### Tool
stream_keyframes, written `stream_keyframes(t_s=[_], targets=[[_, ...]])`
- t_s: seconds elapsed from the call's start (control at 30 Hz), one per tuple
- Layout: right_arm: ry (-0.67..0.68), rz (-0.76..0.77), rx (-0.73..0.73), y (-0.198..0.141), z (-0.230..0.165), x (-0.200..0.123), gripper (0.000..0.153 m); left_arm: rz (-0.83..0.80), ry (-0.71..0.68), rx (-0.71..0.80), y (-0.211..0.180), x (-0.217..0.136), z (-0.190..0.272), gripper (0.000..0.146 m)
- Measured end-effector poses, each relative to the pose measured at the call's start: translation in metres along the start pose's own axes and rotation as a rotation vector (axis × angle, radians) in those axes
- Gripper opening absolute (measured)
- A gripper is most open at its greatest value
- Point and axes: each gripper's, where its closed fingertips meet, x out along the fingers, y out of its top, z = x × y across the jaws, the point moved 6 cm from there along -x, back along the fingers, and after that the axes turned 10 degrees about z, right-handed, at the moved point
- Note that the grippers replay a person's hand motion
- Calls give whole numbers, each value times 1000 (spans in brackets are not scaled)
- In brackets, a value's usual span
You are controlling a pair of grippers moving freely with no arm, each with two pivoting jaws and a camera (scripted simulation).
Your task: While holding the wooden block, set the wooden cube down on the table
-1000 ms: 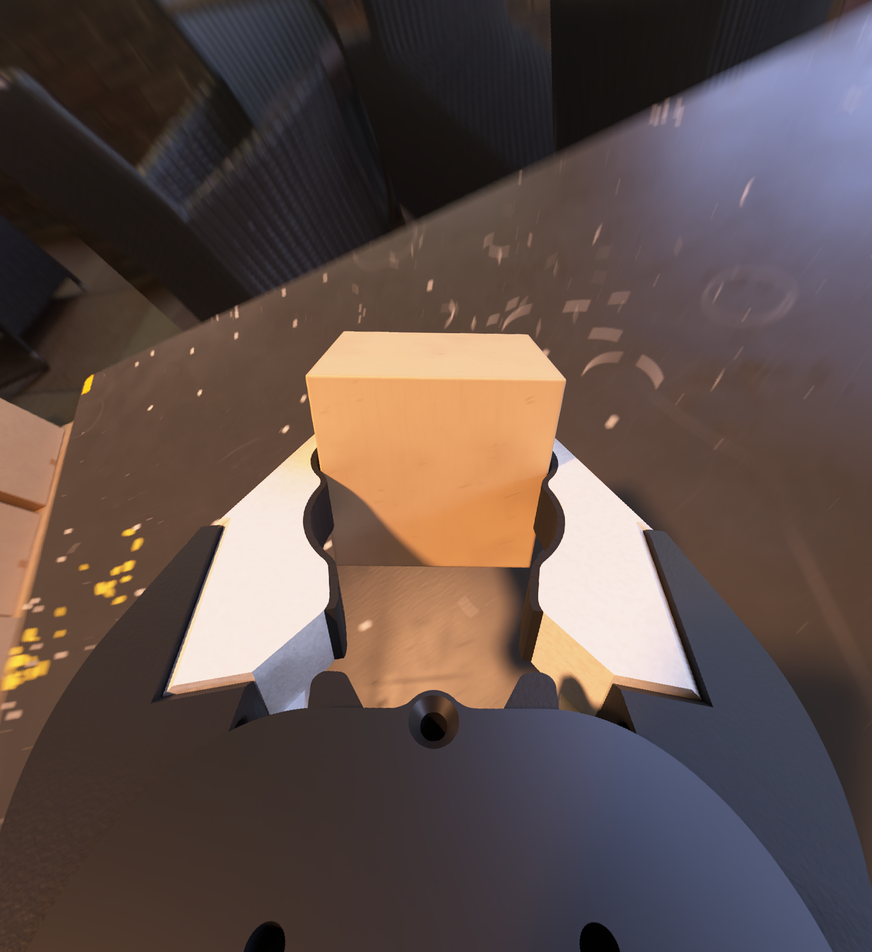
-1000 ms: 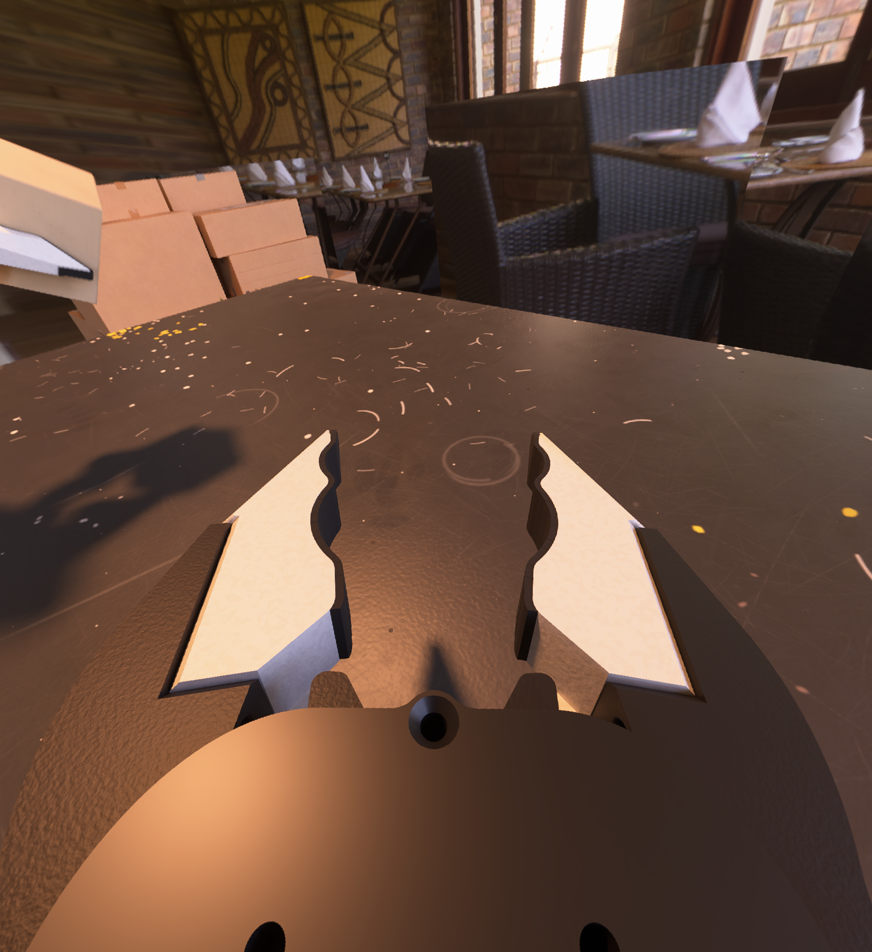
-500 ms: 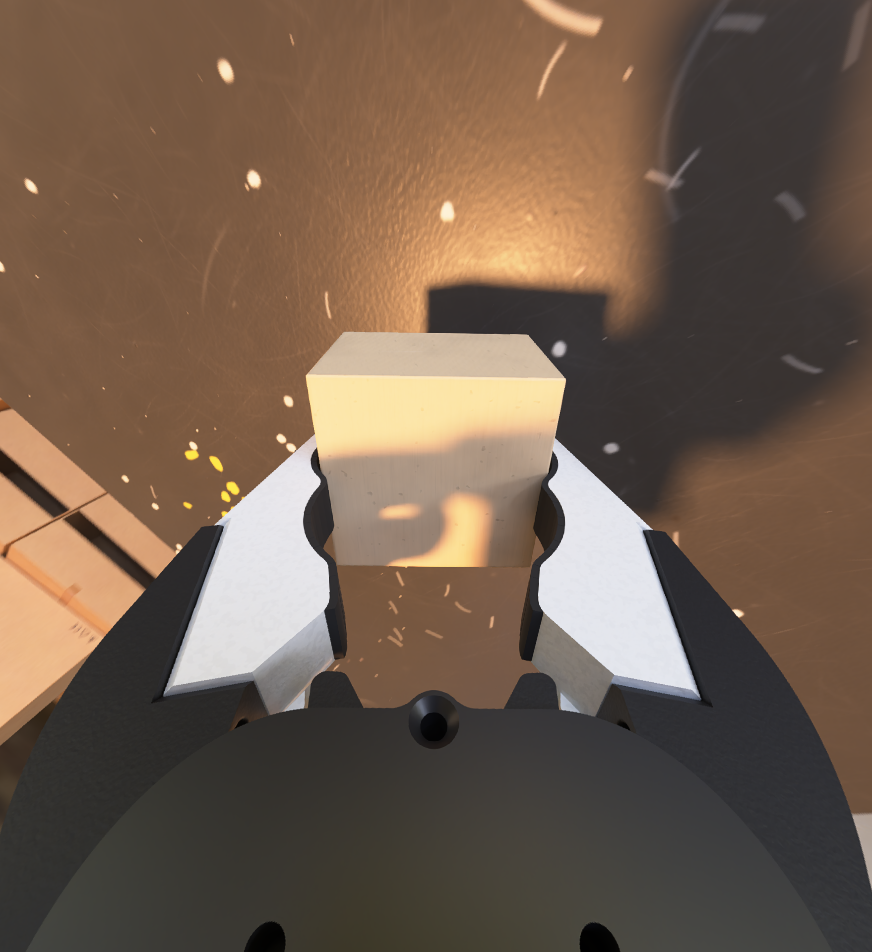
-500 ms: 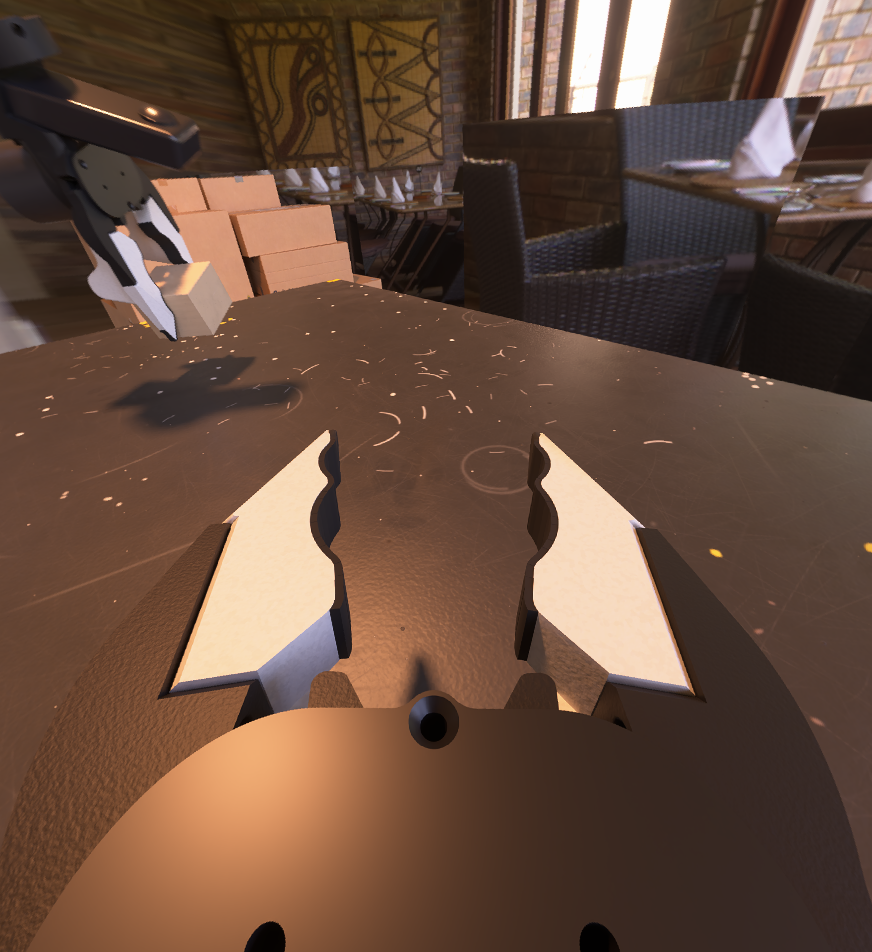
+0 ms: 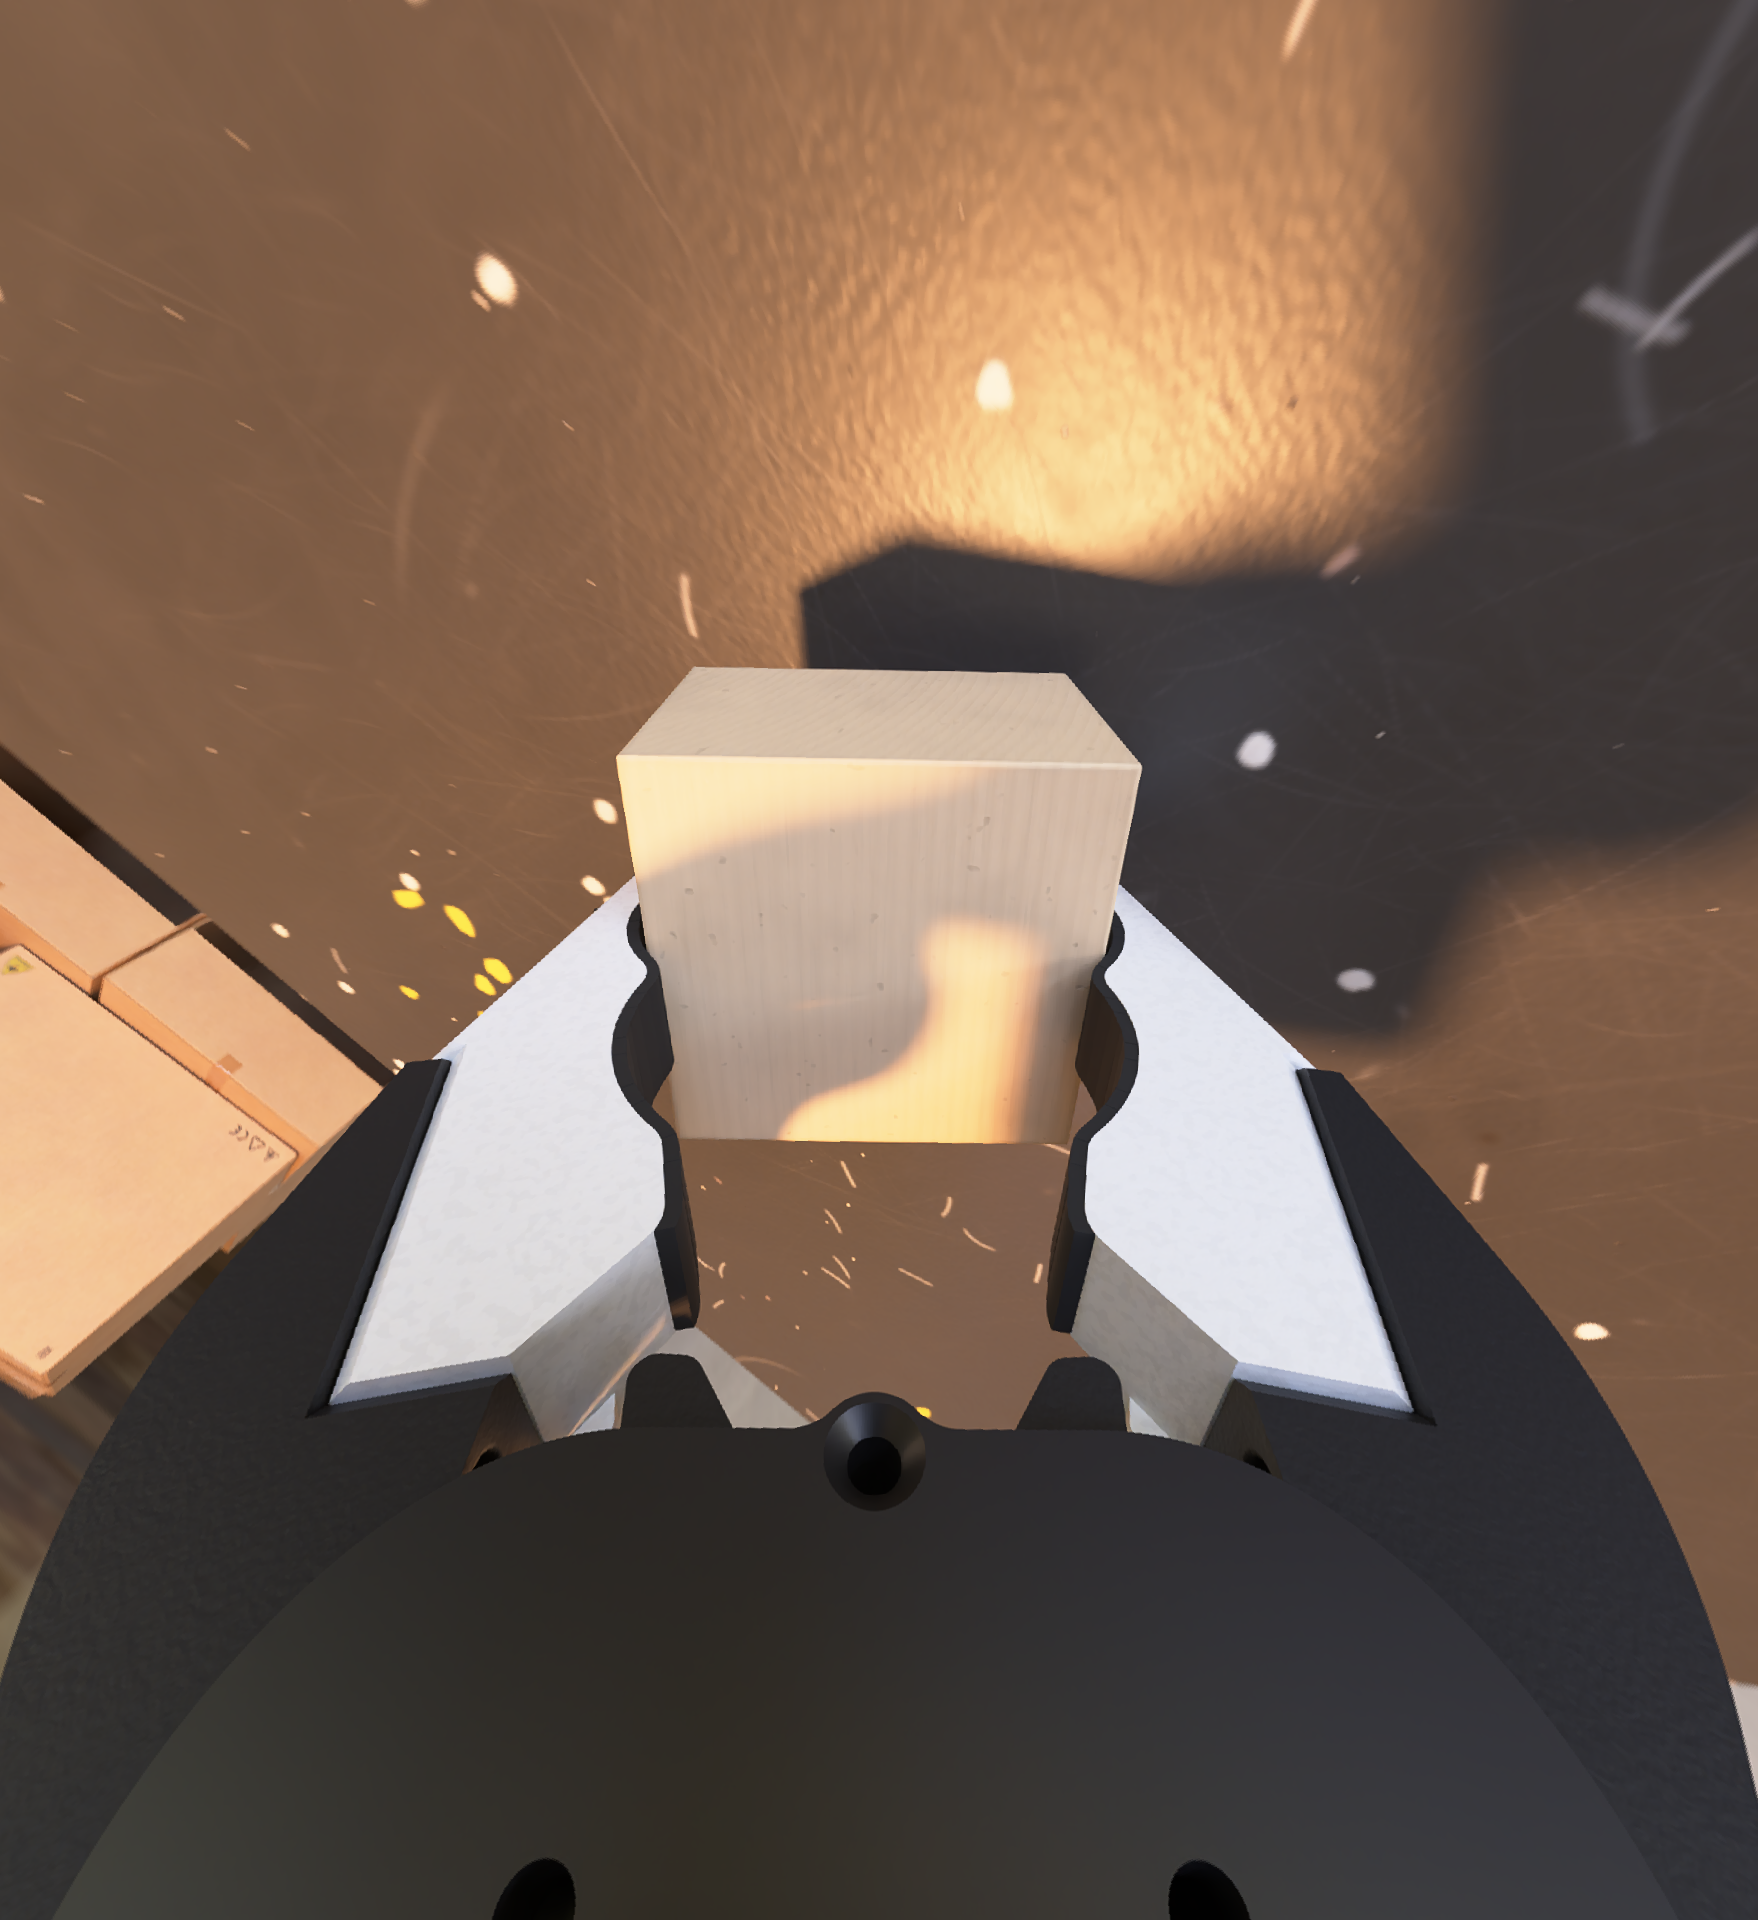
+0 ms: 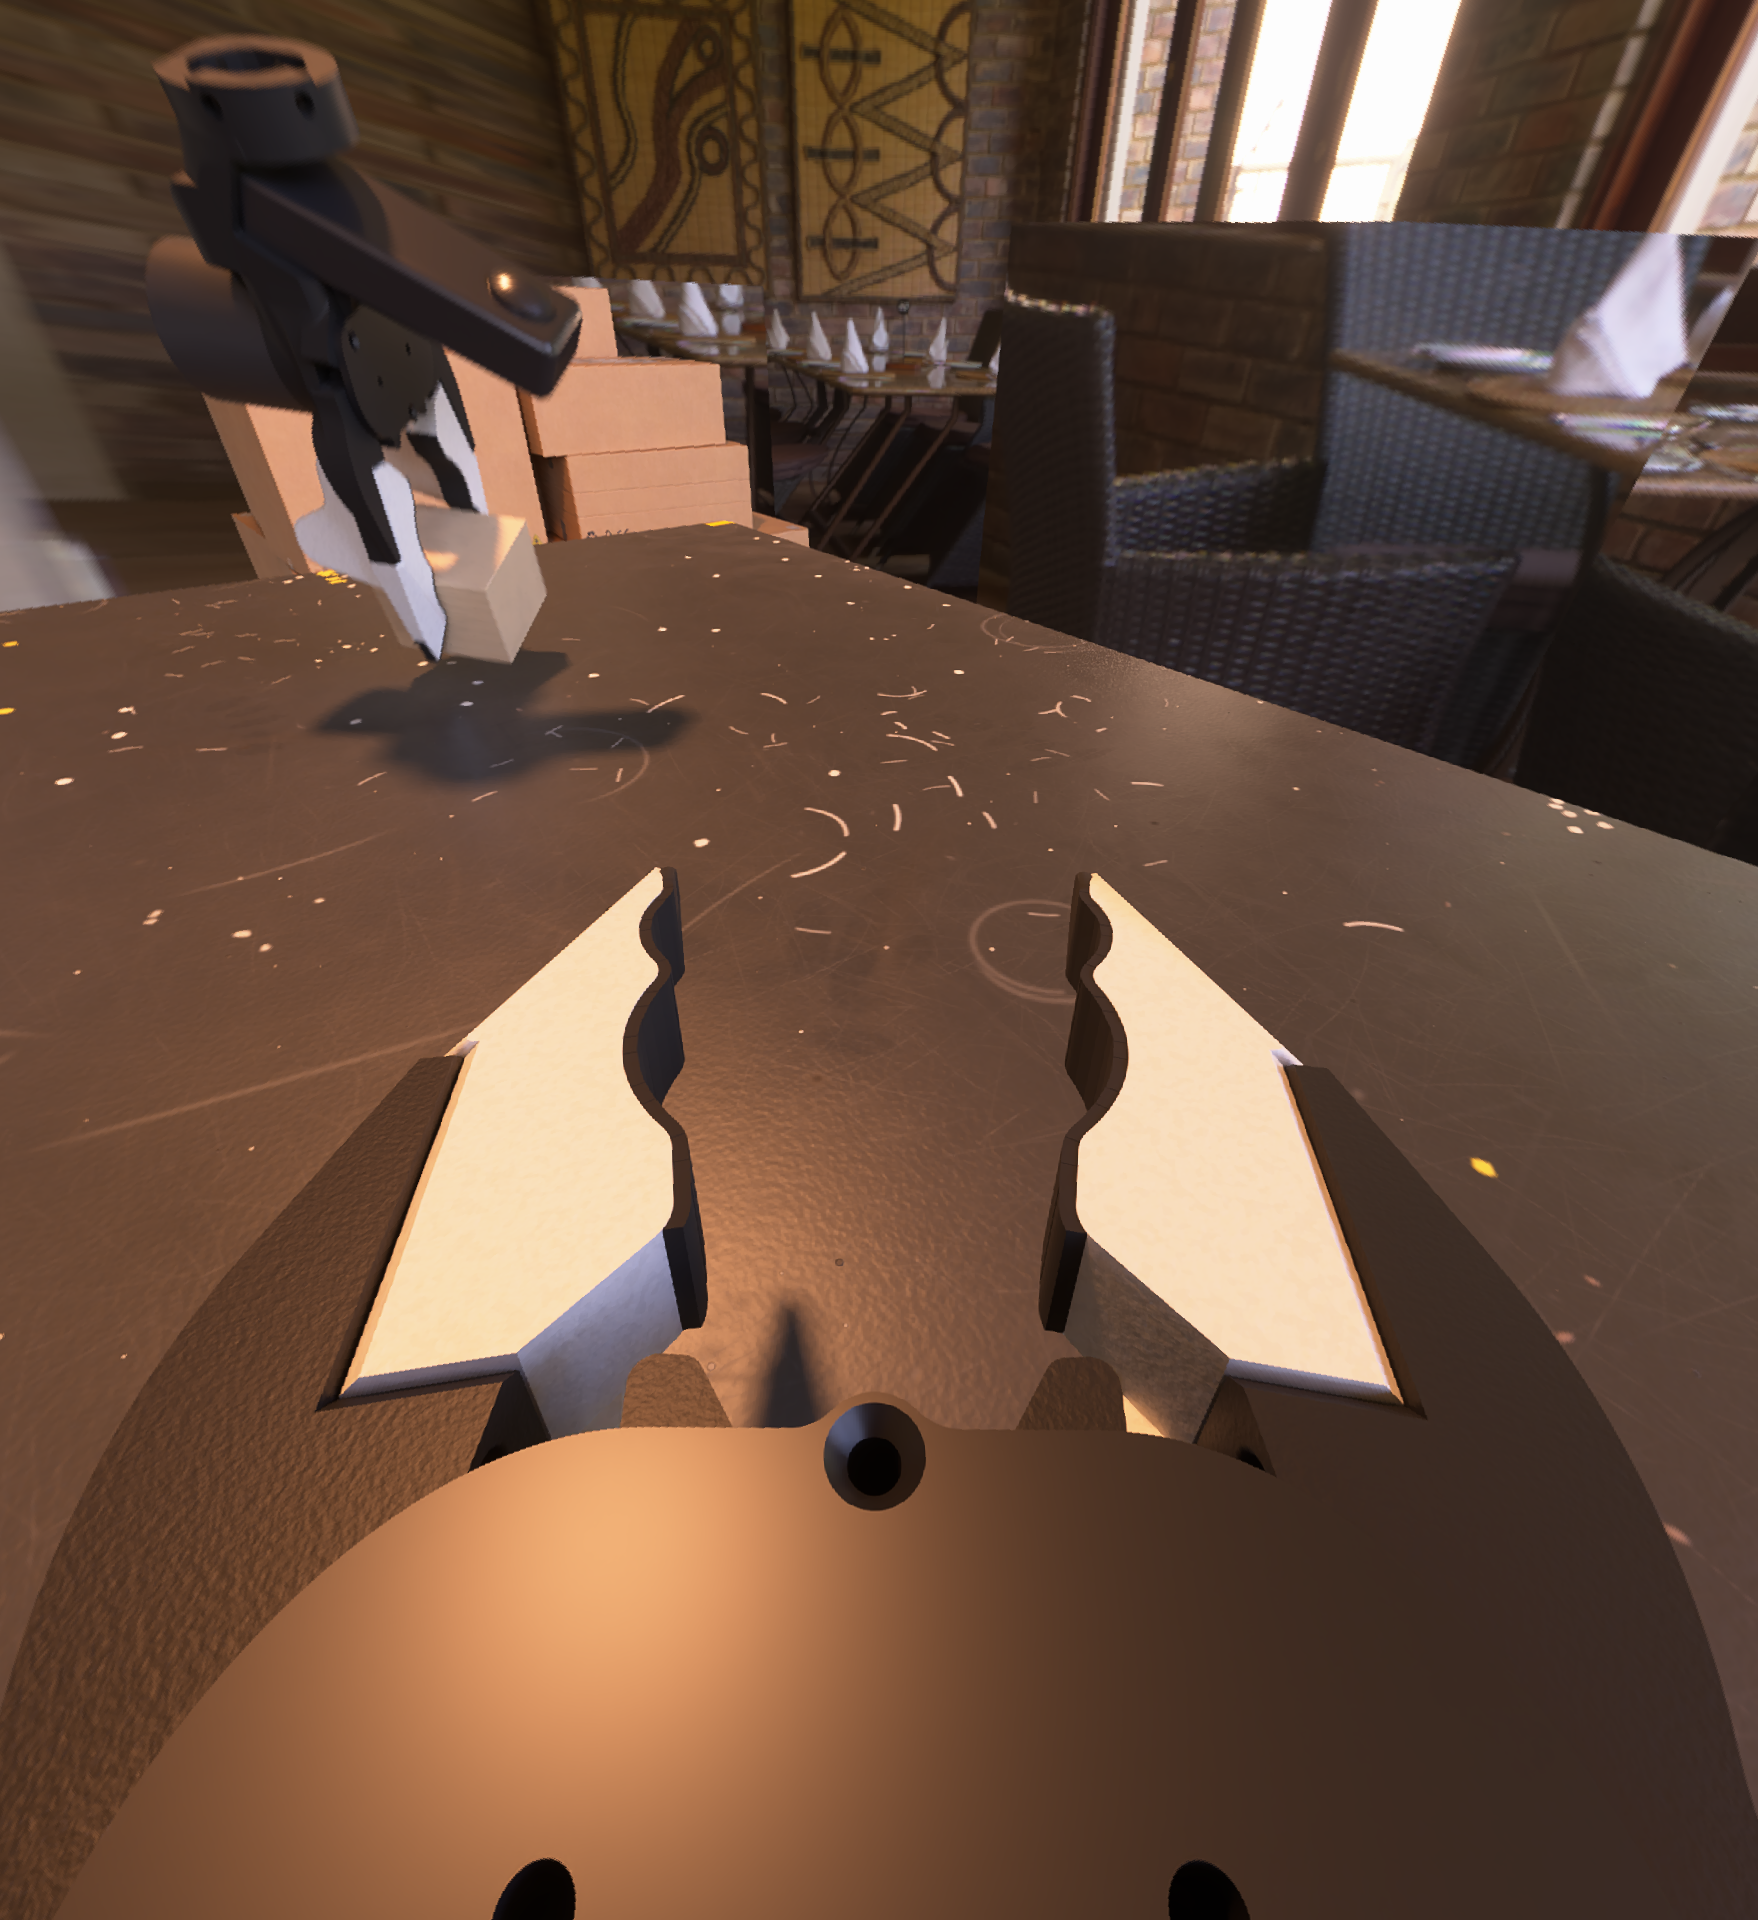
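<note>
— What blocks you on the left?

— My left gripper, clamped on the wooden cube, fills the upper left of my right wrist view, low over the table. Stacked cardboard boxes stand behind it, beyond the table's far edge.

— And ahead?

— Bare tabletop through the frame's middle and right, only scratches and flecks. Between my right gripper's parted fingers, nothing. Wicker chairs wall off the upper right.
</note>
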Motion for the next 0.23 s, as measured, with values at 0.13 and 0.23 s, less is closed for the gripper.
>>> stream_keyframes(t_s=[0.13, 0.23], targets=[[20, -6, -29, 0, -5, 1, 77, 219, 31, -78, 19, -41, -5, 80], [41, -13, -55, -1, -8, 2, 81, 508, -20, -196, 39, -90, 0, 79]])
